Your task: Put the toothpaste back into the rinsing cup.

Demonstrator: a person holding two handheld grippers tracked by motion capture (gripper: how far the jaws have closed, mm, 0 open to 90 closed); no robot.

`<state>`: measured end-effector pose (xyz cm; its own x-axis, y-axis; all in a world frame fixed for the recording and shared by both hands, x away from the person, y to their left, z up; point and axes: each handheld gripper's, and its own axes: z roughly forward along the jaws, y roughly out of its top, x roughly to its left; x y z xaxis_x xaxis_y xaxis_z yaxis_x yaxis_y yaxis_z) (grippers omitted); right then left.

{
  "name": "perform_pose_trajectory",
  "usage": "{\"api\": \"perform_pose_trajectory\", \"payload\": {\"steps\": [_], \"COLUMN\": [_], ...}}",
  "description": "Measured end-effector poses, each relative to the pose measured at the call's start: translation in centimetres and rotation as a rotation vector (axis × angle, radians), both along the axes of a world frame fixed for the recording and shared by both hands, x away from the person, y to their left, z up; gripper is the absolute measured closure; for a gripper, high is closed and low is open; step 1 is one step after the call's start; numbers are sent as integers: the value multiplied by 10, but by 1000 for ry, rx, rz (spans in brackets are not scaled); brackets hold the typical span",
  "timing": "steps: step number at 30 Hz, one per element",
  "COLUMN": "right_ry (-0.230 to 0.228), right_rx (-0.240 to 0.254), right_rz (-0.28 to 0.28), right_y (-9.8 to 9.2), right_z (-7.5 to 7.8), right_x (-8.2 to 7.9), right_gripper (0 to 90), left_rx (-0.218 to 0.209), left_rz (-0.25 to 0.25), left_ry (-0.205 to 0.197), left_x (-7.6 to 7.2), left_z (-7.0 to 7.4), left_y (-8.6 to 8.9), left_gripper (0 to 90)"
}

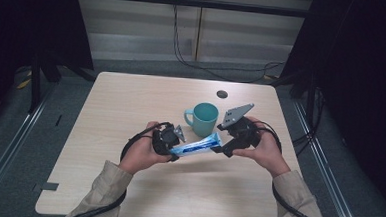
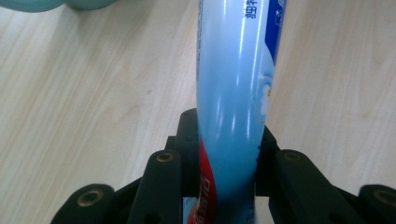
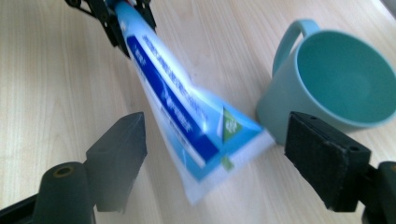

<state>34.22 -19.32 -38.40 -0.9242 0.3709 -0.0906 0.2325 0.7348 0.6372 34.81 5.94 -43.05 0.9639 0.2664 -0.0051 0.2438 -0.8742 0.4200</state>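
Our left gripper (image 1: 171, 146) is clenched on the cap end of a glossy blue-and-white toothpaste tube (image 1: 197, 146), its two black jaws pressing the tube from both sides in the left gripper view, where the tube (image 2: 233, 93) runs straight up from between them over the table. Our right gripper (image 1: 225, 149) stands released: its jaws are wide apart on either side of the tube's flat crimped end (image 3: 219, 158) and their pads do not touch it. The tube hangs just above the pale wooden table (image 1: 131, 100), spanning the gap between our two grippers. Just beyond its crimped end stands a teal plastic mug with a handle (image 1: 204, 118), upright and near the right gripper. Farther back on the table lies a small dark round disc (image 1: 222, 94).
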Motion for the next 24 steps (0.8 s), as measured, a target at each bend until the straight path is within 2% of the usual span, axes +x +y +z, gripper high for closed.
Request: {"api": "perform_pose_trajectory", "payload": {"steps": [1,2,7,12,17,20,22,24], "right_ry": [18,9,4,30,37,54,77,82], "right_rx": [-11,-13,22,58,78,117,151,156], "right_rz": [-11,-17,-49,-84,-114,-143,-157,-168], "right_y": [-2,-4,-12,-20,-26,-30,-33,-34], "right_z": [0,0,0,-5,-13,-17,-21,-23], "right_x": [0,0,-1,0,-1,-1,-1,-2], "right_gripper": [205,201,203,214,215,216,221,224], "left_rx": [-3,-3,-4,-37,-63,-86,-86,-88], "left_rz": [8,10,30,51,68,89,82,87], "left_ry": [6,6,11,26,27,27,33,33], "left_x": [1,2,6,6,8,9,10,10], "left_z": [0,0,1,3,6,6,7,7], "left_y": [2,3,10,15,21,23,24,24], "left_gripper": [723,723,723,724,723,723,723,723]}}
